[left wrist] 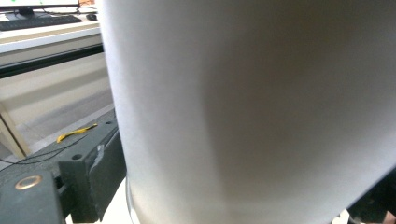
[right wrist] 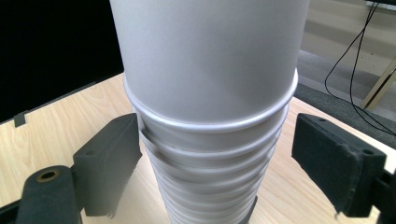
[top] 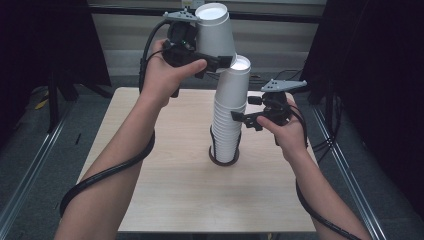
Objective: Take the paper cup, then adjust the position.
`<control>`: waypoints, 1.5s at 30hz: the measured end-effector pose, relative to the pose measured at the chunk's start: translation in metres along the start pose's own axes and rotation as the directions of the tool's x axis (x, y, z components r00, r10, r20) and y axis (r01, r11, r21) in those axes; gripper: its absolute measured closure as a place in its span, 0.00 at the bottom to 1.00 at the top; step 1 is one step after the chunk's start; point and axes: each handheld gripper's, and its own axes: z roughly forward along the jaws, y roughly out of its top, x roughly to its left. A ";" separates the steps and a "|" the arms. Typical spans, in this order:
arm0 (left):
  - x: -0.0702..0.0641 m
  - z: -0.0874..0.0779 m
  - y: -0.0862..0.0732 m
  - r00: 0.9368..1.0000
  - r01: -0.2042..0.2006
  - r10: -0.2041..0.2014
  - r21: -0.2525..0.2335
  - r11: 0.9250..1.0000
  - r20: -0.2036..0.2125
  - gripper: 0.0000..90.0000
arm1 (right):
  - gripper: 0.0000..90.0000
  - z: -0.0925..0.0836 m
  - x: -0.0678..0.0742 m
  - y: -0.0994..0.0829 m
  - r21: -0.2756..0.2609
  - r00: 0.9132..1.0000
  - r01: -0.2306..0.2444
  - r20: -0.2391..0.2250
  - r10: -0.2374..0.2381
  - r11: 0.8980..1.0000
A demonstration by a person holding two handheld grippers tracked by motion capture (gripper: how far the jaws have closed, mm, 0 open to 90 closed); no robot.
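White cup (top: 216,31), one stack (top: 229,117)

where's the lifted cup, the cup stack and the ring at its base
lifted cup (top: 216,35), high view, on its side wall
cup stack (top: 227,127), high view, on the ribbed rims mid-stack
ring (top: 220,162), high view, on its front edge at the table
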 end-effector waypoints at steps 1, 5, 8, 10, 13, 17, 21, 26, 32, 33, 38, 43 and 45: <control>0.001 -0.002 0.000 1.000 0.001 -0.001 -0.004 1.000 0.000 0.11 | 0.17 0.000 0.000 0.000 0.000 1.000 0.001 -0.001 -0.001 1.000; 0.005 -0.011 -0.004 1.000 0.010 -0.010 -0.008 1.000 -0.006 0.11 | 0.17 0.000 0.000 -0.001 0.004 1.000 0.002 -0.001 -0.002 1.000; 0.008 -0.017 -0.008 1.000 0.015 -0.015 -0.006 1.000 -0.010 0.11 | 0.17 0.002 0.000 -0.003 0.004 1.000 0.000 -0.002 0.000 1.000; 0.011 -0.022 -0.011 1.000 0.015 -0.016 -0.004 1.000 -0.015 0.11 | 0.17 0.002 0.001 -0.003 0.006 1.000 0.002 -0.004 -0.002 1.000; 0.015 -0.027 -0.015 0.999 0.025 -0.025 -0.009 1.000 -0.021 0.11 | 0.17 0.002 0.001 -0.004 0.010 1.000 0.000 -0.004 0.000 1.000; 0.019 -0.032 -0.022 0.999 0.026 -0.026 0.006 1.000 -0.032 0.11 | 0.17 0.002 0.001 -0.005 0.012 1.000 0.003 0.001 -0.003 1.000; 0.025 -0.036 -0.033 0.999 0.038 -0.038 0.016 0.999 -0.039 0.11 | 0.17 0.000 0.001 -0.007 0.015 1.000 0.002 0.005 -0.002 1.000; 0.030 -0.040 -0.047 0.998 0.043 -0.041 0.040 0.998 -0.051 0.11 | 0.17 0.000 0.002 -0.010 0.022 1.000 0.004 0.003 -0.005 1.000; 0.038 -0.045 -0.062 0.997 0.051 -0.046 0.065 0.997 -0.070 0.11 | 0.16 0.001 0.003 -0.015 0.034 1.000 0.017 -0.007 -0.016 0.999; 0.039 -0.046 -0.064 0.996 0.053 -0.048 0.067 0.996 -0.072 0.11 | 0.16 0.001 0.002 -0.016 0.033 1.000 0.019 -0.008 -0.019 0.999; 0.043 -0.048 -0.071 0.996 0.051 -0.043 0.090 0.995 -0.083 0.11 | 0.16 -0.002 0.001 -0.021 0.032 1.000 0.017 -0.012 -0.017 0.999; 0.043 -0.049 -0.079 0.995 0.050 -0.041 0.101 0.994 -0.087 0.11 | 0.16 -0.005 0.001 -0.024 0.041 1.000 0.016 -0.016 -0.016 0.999; 0.043 -0.049 -0.082 0.996 0.043 -0.034 0.111 0.993 -0.088 0.11 | 0.16 -0.005 0.002 -0.025 0.040 1.000 0.021 -0.021 -0.020 0.999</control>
